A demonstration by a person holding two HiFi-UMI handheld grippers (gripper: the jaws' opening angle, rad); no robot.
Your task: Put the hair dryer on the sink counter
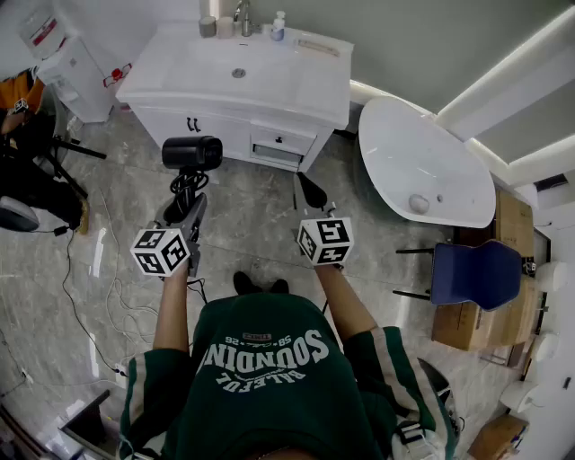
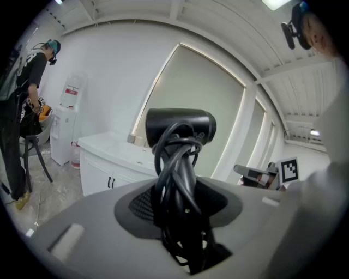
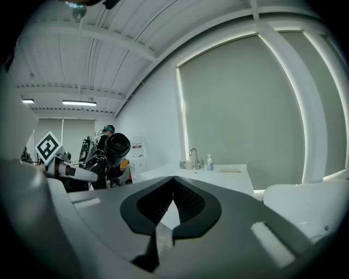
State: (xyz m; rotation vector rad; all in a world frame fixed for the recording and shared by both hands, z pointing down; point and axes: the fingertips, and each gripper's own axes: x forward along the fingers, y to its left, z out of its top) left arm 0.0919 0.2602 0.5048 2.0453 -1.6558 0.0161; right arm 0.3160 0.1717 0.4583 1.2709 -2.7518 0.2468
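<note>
A black hair dryer [image 1: 191, 153] stands upright in my left gripper [image 1: 189, 202], its cord wound in loops round the handle. In the left gripper view the jaws are shut on that wrapped handle [image 2: 180, 185], and the dryer's barrel [image 2: 180, 128] sits above them. The white sink counter [image 1: 296, 76] with its basin lies ahead, beyond the dryer. My right gripper [image 1: 310, 190] hangs to the right, level with the left, shut with nothing in it [image 3: 173, 188]. From the right gripper view the hair dryer [image 3: 117, 146] shows at the left and the counter [image 3: 218, 174] straight ahead.
A faucet [image 1: 243, 13] and a soap bottle [image 1: 278, 25] stand at the counter's back edge. A white bathtub [image 1: 427, 166] lies to the right, with a blue chair [image 1: 476, 274] behind it. A water dispenser [image 1: 67, 63], a person [image 2: 27, 82] and floor cables [image 1: 90, 296] are at the left.
</note>
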